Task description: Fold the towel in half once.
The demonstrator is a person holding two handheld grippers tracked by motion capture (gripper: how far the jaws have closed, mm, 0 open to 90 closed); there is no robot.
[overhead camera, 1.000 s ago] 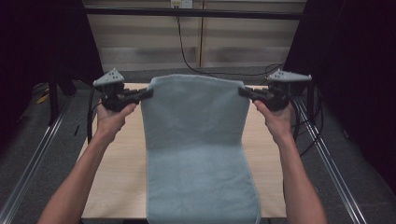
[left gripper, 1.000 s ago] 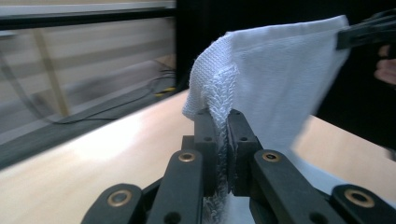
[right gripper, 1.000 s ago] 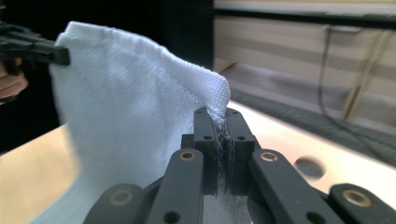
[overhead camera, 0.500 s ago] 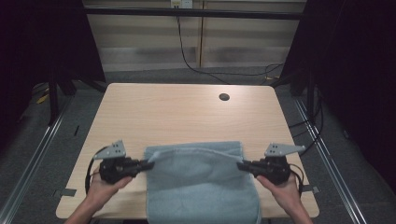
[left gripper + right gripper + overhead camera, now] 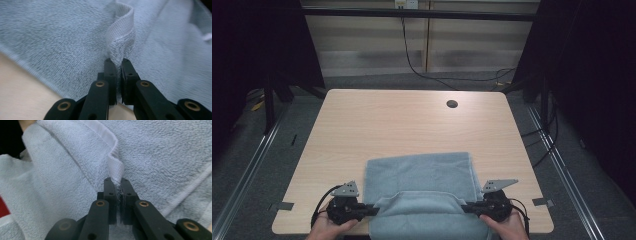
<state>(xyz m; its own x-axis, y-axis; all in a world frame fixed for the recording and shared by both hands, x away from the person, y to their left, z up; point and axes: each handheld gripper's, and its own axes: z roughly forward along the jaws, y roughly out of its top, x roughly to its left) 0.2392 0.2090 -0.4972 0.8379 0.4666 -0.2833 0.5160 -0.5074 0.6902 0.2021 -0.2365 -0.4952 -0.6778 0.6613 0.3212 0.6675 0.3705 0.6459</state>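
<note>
towel: light blue-grey terry towel (image 5: 419,180) is seen in the lower middle of the high view, on the near part of the table; a flat layer is spread on the wood, and a second layer is folded over it at the near edge, draping past the table's front rim at the bottom of the frame.
table: pale wooden table (image 5: 387,125), with the far half bare; a dark round hole (image 5: 452,104) is seen in the upper right of the tabletop.
left tongs: the left tongs (image 5: 374,210) are found at the lower left of the high view, pointed toward frame centre, clenched on the towel's left corner; in the left gripper view the woven hem band (image 5: 121,37) is pinched between the black jaws and stands up in a fold above them, centre of frame.
right tongs: the right tongs (image 5: 463,207) are found at the lower right of the high view, pointed toward frame centre, clenched on the towel's right corner; in the right gripper view the hem edge (image 5: 113,167) is gripped between the jaws, with the towel folded back to the upper left.
hands: the left hand (image 5: 329,229) and right hand (image 5: 509,227) are cut off by the bottom edge of the high view.
held edge: it is stretched between both tongs, low over the flat layer; whether it touches that layer cannot be told.
floor: grey carpet is seen around the table, with black cables at the upper middle and right.
</note>
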